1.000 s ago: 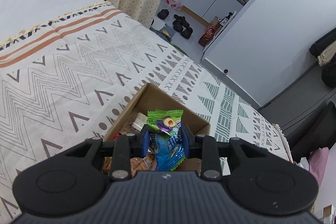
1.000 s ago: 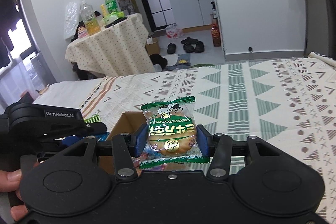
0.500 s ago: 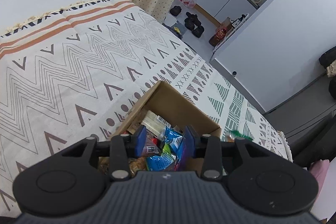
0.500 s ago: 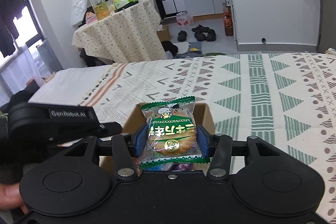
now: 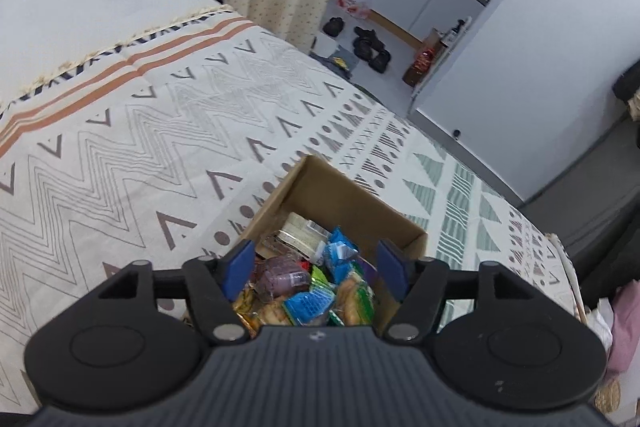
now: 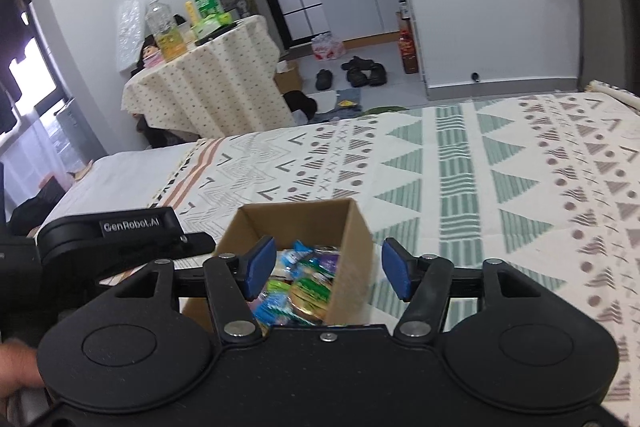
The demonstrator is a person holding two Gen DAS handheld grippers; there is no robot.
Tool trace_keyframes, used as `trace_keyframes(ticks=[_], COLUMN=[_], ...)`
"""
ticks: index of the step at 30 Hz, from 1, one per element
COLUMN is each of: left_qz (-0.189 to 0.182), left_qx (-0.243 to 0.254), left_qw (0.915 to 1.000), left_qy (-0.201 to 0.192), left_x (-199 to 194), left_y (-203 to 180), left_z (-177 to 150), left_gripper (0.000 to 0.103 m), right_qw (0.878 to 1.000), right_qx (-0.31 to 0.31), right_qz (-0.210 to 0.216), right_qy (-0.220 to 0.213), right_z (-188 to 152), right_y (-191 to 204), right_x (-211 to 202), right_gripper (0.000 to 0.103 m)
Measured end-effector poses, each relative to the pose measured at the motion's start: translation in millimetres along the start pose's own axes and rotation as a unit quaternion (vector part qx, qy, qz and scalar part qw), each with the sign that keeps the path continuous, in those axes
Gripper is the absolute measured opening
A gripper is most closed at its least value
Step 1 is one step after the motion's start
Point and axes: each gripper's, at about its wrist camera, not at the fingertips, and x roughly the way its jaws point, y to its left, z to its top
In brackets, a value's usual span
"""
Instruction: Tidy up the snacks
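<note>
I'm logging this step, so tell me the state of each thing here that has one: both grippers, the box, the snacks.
left gripper: open, empty, above the box
right gripper: open, empty, above the box
cardboard box: open-topped, upright on the patterned bedspread
snack packets: loose in a pile inside the box
green bun packet: lying in the box among the others

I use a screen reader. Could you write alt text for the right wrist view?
The open right gripper hovers over a cardboard box of wrapped snacks on a patterned bedspread.
</note>
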Motion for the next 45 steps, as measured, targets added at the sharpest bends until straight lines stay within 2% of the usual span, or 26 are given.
trace_keyframes(ticks=[1,5,7,16,22,29,34,45], left_qz=[-0.001,-0.012,-0.015,-0.022,-0.025,-0.034,-0.037,-0.057], left_qx=[0.0,0.015,0.023,0.054,0.081,0.098,0.121,0.163], left_qw=[1.0,0.9998,0.9996,0.9981,0.9962,0.9946,0.9918,0.985], left_qy=[0.0,0.006,0.01,0.021,0.017,0.002,0.009,-0.008], left_x=[-3.0,-16.4,-25.0,-66.8,-100.7,-136.0,-151.5,-192.1], left_y=[-1.1,-7.7,-11.5,-26.5,-39.0,-43.3,-44.7,-42.0], left_z=[0.0,-1.3,-2.0,-2.2,0.4,0.5,-8.8,-33.1], left_gripper=[0.075,0.081,0.087,0.094,0.096,0.1,0.103,0.103], right_qw=[1.0,1.0,1.0,0.998,0.998,0.998,0.997,0.996], right_qx=[0.003,0.011,0.011,0.04,0.05,0.051,0.053,0.061], right_qz=[-0.003,-0.014,-0.015,-0.021,-0.026,-0.024,-0.034,-0.046], right_qy=[0.0,-0.006,-0.012,-0.036,-0.035,-0.034,-0.035,-0.044], right_z=[-0.3,1.7,3.5,23.3,34.0,30.5,22.2,3.3], right_y=[-2.5,-12.2,-15.5,-28.1,-38.4,-39.1,-42.5,-47.3], right_x=[-5.1,-25.3,-35.3,-83.8,-113.0,-137.0,-152.5,-183.4], right_gripper=[0.062,0.075,0.079,0.102,0.103,0.103,0.103,0.103])
